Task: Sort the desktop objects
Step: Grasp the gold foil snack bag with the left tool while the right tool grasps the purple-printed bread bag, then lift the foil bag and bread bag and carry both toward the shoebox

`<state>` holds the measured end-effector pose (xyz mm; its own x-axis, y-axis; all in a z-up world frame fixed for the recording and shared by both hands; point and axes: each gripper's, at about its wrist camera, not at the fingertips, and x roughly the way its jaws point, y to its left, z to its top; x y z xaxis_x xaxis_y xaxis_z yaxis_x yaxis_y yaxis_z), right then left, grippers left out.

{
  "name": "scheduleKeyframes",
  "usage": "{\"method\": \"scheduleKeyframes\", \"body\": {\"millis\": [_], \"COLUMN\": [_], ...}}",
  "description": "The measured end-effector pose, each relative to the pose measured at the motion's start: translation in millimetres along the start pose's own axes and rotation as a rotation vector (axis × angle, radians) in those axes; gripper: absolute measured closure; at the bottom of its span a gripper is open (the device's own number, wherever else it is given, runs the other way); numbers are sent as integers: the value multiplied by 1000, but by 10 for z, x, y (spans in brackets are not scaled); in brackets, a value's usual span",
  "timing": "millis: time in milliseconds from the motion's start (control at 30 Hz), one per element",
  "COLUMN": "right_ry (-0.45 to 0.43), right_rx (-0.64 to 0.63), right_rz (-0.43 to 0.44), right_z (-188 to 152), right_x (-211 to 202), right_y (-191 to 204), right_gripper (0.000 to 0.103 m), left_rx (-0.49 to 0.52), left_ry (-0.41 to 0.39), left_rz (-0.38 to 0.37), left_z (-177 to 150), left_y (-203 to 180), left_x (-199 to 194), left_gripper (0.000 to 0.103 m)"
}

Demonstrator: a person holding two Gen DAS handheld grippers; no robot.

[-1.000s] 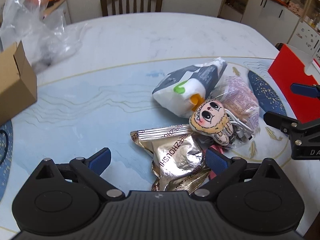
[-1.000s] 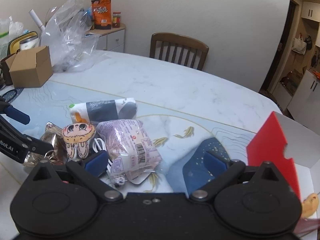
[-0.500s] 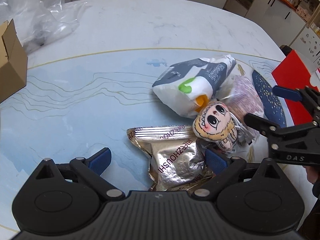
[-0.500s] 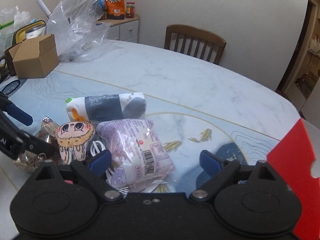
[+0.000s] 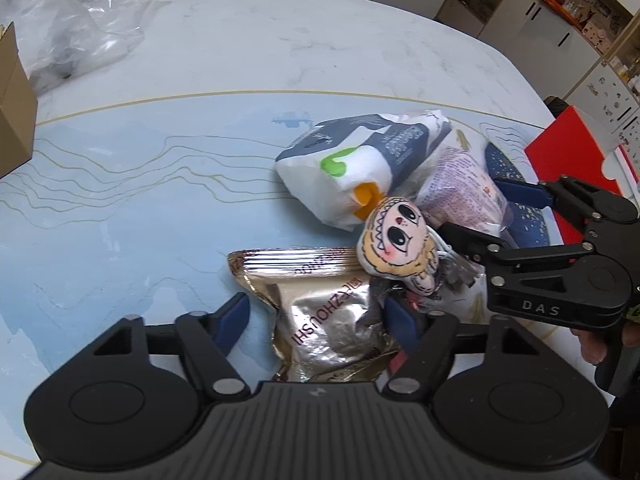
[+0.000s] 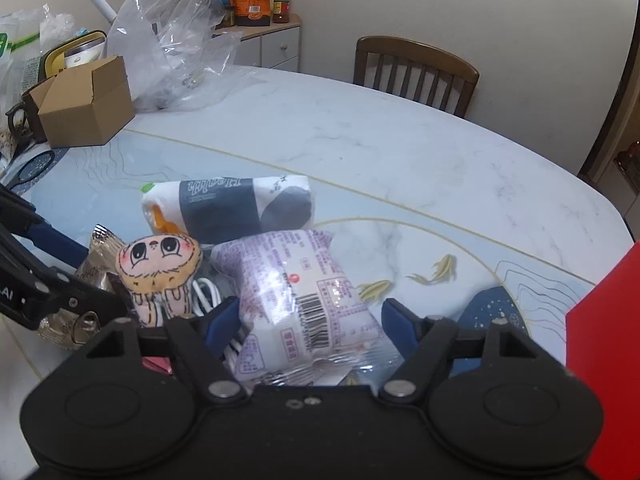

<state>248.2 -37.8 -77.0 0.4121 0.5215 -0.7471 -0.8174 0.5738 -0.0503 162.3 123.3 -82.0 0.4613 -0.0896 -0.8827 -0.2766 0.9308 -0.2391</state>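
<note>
A pile lies on the blue mat: a gold foil snack pack (image 5: 324,312), a plush doll (image 5: 396,244), a white and grey tissue pack (image 5: 360,160) and a purple snack bag (image 6: 300,296). My left gripper (image 5: 320,320) is open, its fingers on either side of the foil pack. My right gripper (image 6: 312,320) is open, its fingers on either side of the purple bag; it also shows in the left wrist view (image 5: 476,216). A white cable (image 6: 208,292) lies under the doll.
A red and white box (image 5: 572,160) stands at the right edge. A cardboard box (image 6: 84,104) and clear plastic bags (image 6: 176,48) sit at the far left. A wooden chair (image 6: 416,72) stands behind the table.
Both grippers have moved forward and down to the pile. The right gripper now straddles the purple bag, the left one the foil pack. Both stay open.
</note>
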Motion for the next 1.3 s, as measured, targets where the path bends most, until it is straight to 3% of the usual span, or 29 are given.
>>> {"method": "scheduleKeyframes", "body": {"millis": [67,367,600,1033,1300], "right_ry": [-1,-20,-56,-82,-99], "right_rx": [10,40,74,131,180], "right_rz": [9,-15,-31,-65,-66], "right_z": [3,-11,-31,-149,-227], "right_x": [-20,-144,-368,-731,-929], "right_y": [-13,-19,-43,-6,25], "right_gripper": [35,49,50,51,51], "left_rx": [4,15,12,2,8], "left_ry": [-4,-23,-51,-101,-142], "left_rz": [-10,0,-10,-23,-92], "left_z": [1,-10,-50,-104,-97], "left_y": [-28,-65,-79,-10,-30], "left_x": [-16,-50,-193,-418,-554], "left_gripper": [43,53,61,62,65]}}
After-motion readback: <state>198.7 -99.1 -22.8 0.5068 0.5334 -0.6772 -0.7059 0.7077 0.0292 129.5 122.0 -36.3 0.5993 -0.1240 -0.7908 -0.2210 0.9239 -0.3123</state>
